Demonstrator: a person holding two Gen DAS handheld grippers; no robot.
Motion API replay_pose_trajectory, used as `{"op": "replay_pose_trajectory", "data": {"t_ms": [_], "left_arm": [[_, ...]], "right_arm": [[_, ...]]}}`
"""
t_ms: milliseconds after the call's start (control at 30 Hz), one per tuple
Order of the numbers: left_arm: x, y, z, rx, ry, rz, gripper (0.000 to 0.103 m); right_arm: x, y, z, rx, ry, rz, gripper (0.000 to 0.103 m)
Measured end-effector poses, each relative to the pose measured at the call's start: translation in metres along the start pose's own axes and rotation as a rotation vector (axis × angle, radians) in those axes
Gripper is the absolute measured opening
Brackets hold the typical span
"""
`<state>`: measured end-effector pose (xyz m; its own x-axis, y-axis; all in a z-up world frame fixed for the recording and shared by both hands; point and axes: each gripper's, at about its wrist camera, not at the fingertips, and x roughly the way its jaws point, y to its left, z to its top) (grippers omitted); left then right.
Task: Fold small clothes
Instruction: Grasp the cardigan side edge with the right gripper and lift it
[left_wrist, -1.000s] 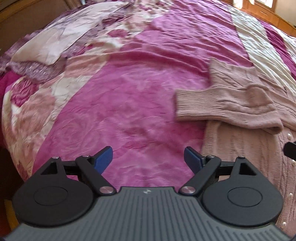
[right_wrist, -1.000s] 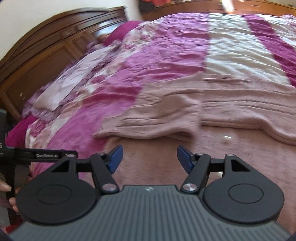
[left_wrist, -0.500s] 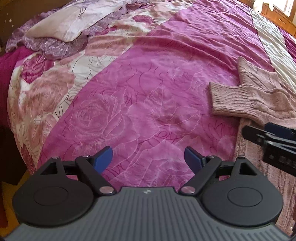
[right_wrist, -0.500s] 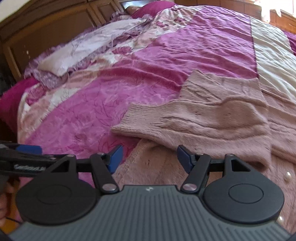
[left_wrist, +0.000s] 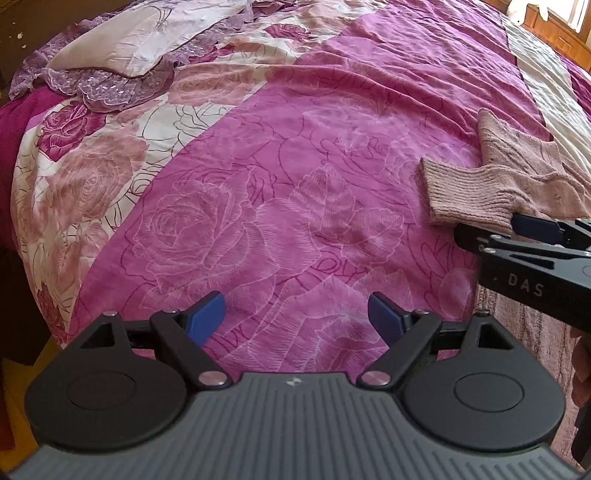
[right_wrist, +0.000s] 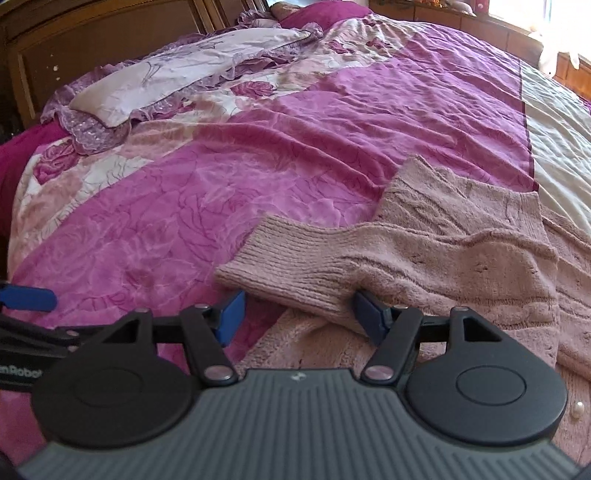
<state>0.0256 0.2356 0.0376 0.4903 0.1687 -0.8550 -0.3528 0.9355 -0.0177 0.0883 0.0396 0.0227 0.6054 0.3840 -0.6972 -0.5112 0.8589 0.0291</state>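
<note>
Sweater: dusty-pink ribbed knit sweater (right_wrist: 424, 254) lies on magenta rose-print bedspread (right_wrist: 258, 177), its cuff between the right gripper's (right_wrist: 299, 314) spread blue fingers.
Left gripper (left_wrist: 295, 314): released, over bare bedspread, sweater far right.

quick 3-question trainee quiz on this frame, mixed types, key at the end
1. True or false: the left gripper is shut on the sweater cuff.
2. Which gripper has its open fingers at the cuff? A) left B) right
3. Fill in: the pink sweater lies on a floral ____.

Key: 1 false; 2 B; 3 bedspread.
</note>
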Motion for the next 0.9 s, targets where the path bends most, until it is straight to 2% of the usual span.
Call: {"op": "replay_pose_trajectory", "data": {"t_ms": [33, 200, 367, 900], "left_arm": [[0.0, 0.0, 0.0, 0.002, 0.001, -0.003, 0.089], [0.001, -0.003, -0.001, 0.008, 0.003, -0.001, 0.089], [-0.001, -0.006, 0.0, 0.013, -0.001, -0.016, 0.089], [-0.02, -0.025, 0.008, 0.054, -0.037, -0.05, 0.089]], "right_arm": [[0.001, 0.0, 0.0, 0.004, 0.001, -0.005, 0.062], [-0.003, -0.008, 0.001, 0.014, -0.01, -0.029, 0.028], [-0.015, -0.016, 0.005, 0.037, -0.05, -0.001, 0.013], [-0.051, -0.031, 0.017, 0.046, -0.148, -0.022, 0.011]]}}
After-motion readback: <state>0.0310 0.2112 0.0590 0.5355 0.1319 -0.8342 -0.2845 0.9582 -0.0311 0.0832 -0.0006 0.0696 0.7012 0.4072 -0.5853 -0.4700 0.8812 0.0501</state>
